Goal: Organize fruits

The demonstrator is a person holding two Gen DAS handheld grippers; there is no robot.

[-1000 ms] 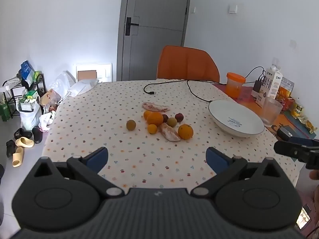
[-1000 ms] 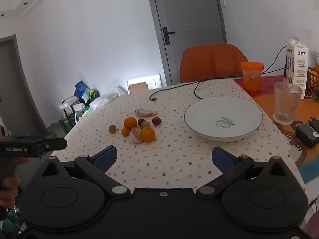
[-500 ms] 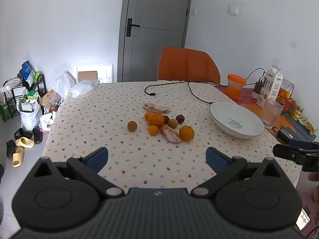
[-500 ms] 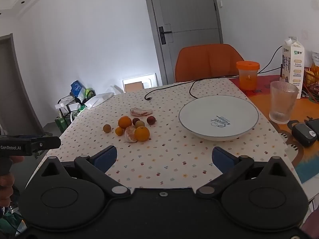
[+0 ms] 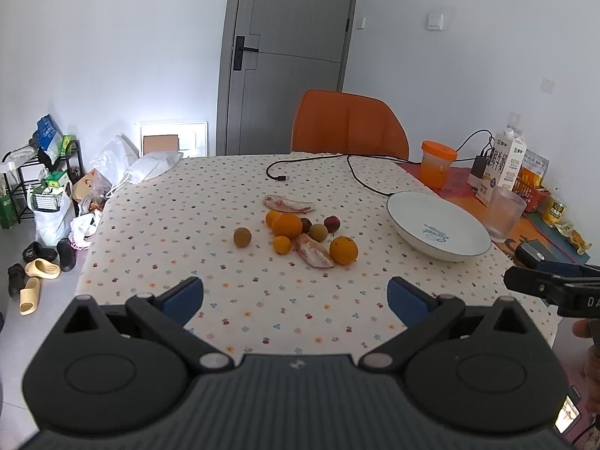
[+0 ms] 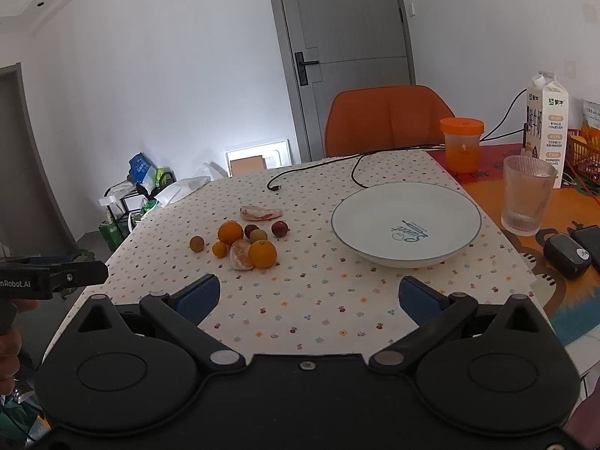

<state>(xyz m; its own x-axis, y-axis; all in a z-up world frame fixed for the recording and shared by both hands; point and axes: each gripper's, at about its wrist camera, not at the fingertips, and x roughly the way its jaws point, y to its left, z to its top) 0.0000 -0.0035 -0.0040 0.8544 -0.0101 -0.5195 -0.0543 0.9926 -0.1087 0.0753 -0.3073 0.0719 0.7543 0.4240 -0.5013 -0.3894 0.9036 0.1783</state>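
The fruits sit in a little bunch in the middle of the table with the dotted white cloth [image 5: 157, 225]. There is a big round orange [image 6: 262, 254], another orange [image 5: 287, 225], a small orange fruit [image 5: 281, 244], a brown-green round fruit [image 5: 242, 237] off to one side, a dark red fruit [image 6: 279, 228] and two peeled pinkish pieces [image 5: 314, 255]. The small ones are hard to name from here.

The wide white plate with a thin blue rim [image 6: 465, 202] is empty and lies near the bunch, probably so the fruits can go in it.

The left gripper [image 5: 295, 296] and the right gripper [image 6: 309, 295] are both spread wide and hold nothing. Both hang over the near edge of the table, with the fruits well ahead of them, so nothing has been picked up yet.
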